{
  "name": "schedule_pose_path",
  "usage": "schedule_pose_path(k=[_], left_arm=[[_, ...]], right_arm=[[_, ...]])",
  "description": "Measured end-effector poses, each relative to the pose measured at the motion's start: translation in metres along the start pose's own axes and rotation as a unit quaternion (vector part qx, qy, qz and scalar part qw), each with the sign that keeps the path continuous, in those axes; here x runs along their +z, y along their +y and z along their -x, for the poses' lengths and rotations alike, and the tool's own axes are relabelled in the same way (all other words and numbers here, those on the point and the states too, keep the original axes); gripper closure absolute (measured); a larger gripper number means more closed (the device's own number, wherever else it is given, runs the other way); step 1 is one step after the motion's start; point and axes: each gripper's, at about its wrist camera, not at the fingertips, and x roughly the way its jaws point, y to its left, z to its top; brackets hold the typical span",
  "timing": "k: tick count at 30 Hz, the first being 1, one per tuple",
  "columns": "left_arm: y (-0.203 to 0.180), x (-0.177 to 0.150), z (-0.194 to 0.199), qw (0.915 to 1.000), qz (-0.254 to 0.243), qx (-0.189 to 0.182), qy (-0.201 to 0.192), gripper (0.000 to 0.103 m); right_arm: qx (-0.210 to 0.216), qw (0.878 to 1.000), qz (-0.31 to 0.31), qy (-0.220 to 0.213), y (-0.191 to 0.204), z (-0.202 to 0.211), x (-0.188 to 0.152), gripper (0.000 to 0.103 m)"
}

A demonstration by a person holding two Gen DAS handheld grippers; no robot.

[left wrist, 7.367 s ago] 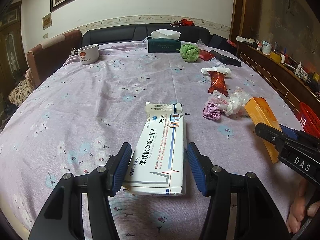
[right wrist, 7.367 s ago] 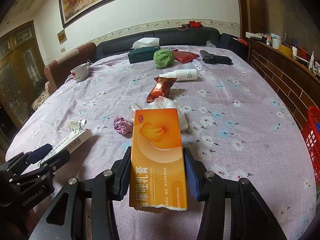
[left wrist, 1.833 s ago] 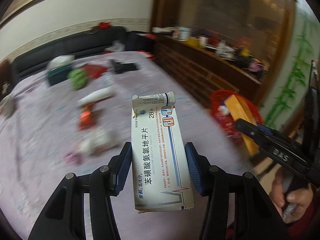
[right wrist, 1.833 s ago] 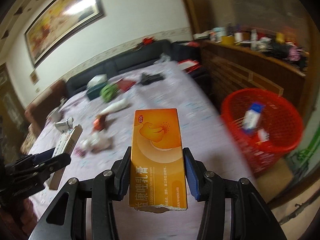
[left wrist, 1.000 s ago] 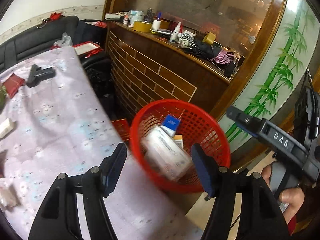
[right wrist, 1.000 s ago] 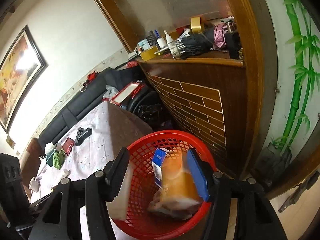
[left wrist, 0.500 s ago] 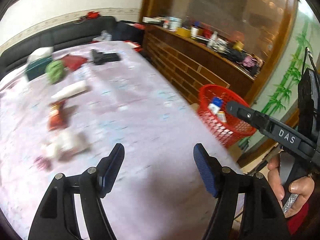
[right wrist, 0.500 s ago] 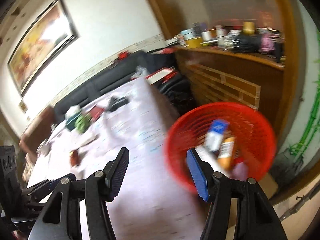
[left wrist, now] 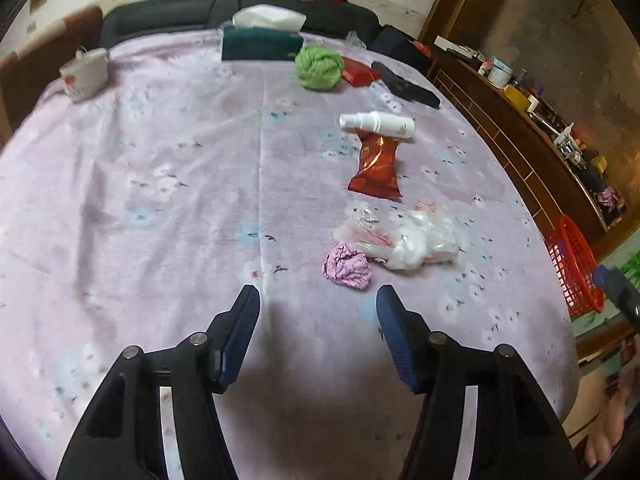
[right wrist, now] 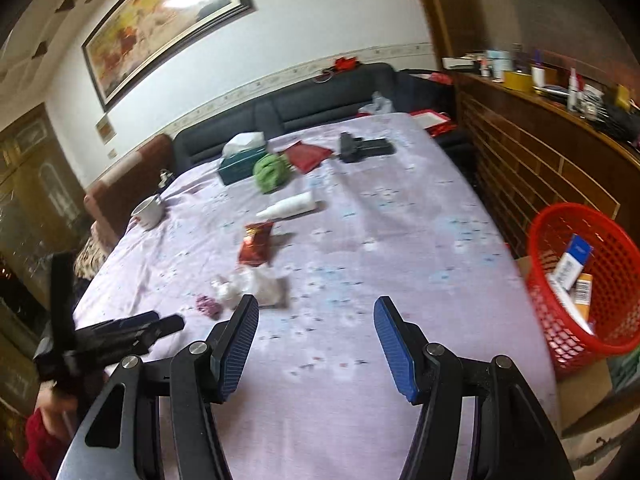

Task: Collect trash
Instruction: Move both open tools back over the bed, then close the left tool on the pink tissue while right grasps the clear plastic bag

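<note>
- Left gripper (left wrist: 318, 294) hangs over the lilac floral tablecloth (left wrist: 160, 184), jaws apart, nothing between them
- Right gripper (right wrist: 316, 306) likewise spread wide and empty
- Crumpled pink paper (left wrist: 347, 265) lies just ahead of the left gripper, touching a clear plastic bag (left wrist: 404, 236)
- Red snack wrapper (left wrist: 377, 168) sits beyond, touching a white spray bottle (left wrist: 378, 123)
- Red mesh basket (right wrist: 624, 320) stands off the table's right edge, holding boxes

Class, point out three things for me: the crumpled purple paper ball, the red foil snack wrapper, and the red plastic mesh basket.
crumpled purple paper ball (left wrist: 347, 265): left wrist view, centre of the wad.
red foil snack wrapper (left wrist: 377, 169): left wrist view, middle of the packet.
red plastic mesh basket (right wrist: 618, 322): right wrist view, inner mesh wall.
</note>
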Motion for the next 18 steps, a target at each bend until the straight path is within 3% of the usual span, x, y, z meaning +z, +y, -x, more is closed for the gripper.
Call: schedule_pose_path(k=[9, 12, 18], left_arm=[[-0.019, 0.017, -0.035, 0.9996, -0.026, 0.003, -0.005, 0.063], [-0.023, 0.018, -0.038, 0.9989, -0.042, 0.016, -0.008, 0.081], [-0.010, 0.008, -0.027, 0.9996, -0.029, 0.005, -0.007, 0.082]], right_arm=[[-0.003, 1.000, 0.005, 0.013, 0.006, -0.012, -0.005, 0.039], [-0.001, 1.000, 0.001, 0.019, 0.005, -0.019, -0.003, 0.039], [0.023, 0.999, -0.016, 0.037, 0.010, -0.044, 0.005, 0.039]])
